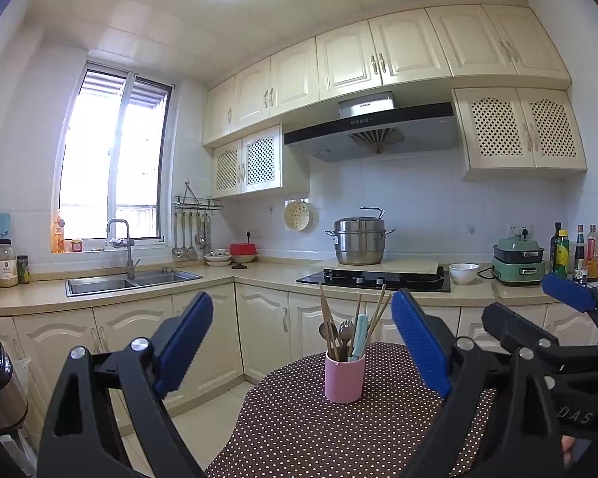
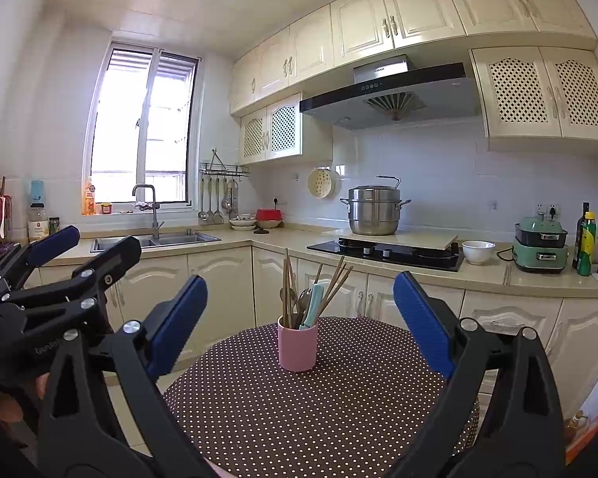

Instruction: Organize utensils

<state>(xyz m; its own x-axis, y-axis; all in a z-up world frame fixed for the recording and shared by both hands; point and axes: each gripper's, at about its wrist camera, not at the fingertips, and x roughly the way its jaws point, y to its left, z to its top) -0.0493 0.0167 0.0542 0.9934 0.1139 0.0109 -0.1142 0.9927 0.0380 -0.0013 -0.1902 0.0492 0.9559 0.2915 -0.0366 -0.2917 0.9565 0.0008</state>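
Pink cup stands upright near the middle of the dotted table, packed with chopsticks, a spoon, a fork and a pale-handled piece I cannot identify. Left gripper and right gripper both hang short of it, spread wide, holding nothing. Risk, as I judge it: the cup looks light and top-heavy, so a sideways tug on one crowded utensil could tip it and spill everything.
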